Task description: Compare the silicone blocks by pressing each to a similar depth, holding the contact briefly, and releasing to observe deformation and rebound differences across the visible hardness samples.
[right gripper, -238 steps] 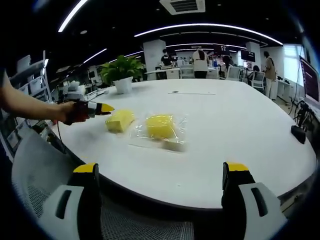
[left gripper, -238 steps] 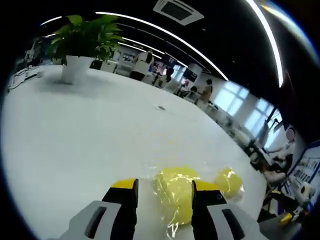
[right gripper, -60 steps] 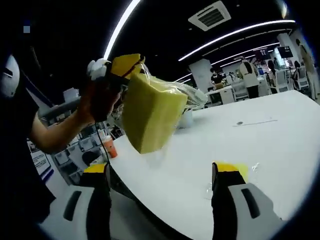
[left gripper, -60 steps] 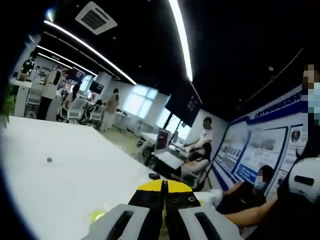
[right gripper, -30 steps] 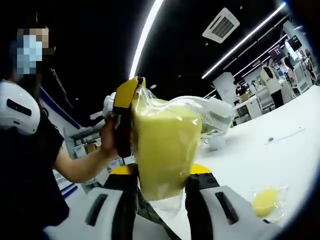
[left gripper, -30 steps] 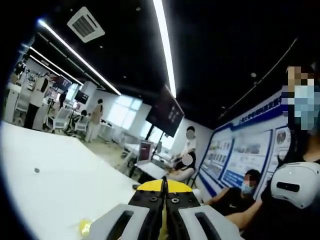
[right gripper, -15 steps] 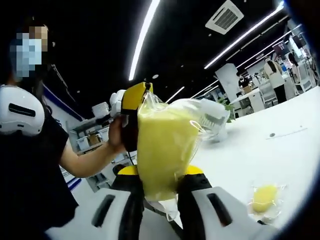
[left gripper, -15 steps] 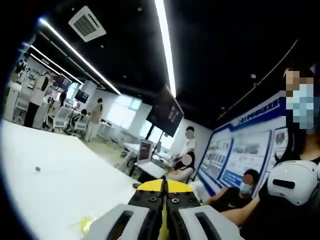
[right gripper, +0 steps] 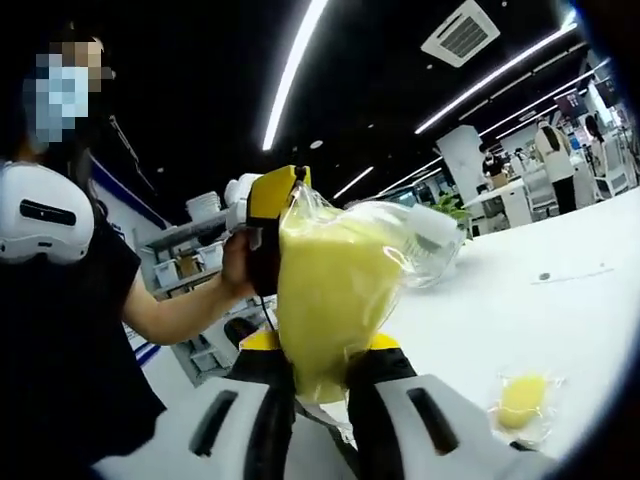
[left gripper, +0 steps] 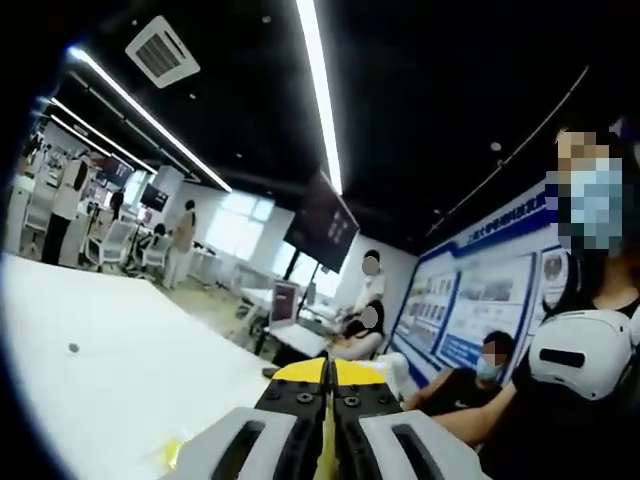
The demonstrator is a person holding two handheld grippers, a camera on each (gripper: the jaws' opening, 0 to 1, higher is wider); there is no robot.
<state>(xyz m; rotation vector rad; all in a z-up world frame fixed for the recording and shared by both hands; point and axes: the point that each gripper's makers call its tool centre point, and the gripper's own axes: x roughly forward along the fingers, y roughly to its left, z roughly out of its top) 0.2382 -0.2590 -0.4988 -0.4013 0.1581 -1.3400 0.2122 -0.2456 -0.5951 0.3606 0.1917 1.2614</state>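
- Your right hand-held gripper [right gripper: 320,372] is squeezing the lower end of a bagged yellow silicone block [right gripper: 335,290], its jaws drawn in against both sides, so the press on this sample looks to be in its hold phase.
- Your left hand-held gripper [right gripper: 272,200] is pinching the top of the clear bag [right gripper: 420,235] and hanging the block in the air above the desk [right gripper: 540,310]; in the left gripper view its jaws are meeting tip to tip with a thin yellow edge caught between them.
- A second bagged yellow sample [right gripper: 522,400] is lying on the desk to the right, well apart from both grippers, apparently awaiting its turn.
- By my judgement you are working on one sample only: its release and rebound check, and a matching press on the sample on the desk, are left.
- People are sitting and standing in the office behind.
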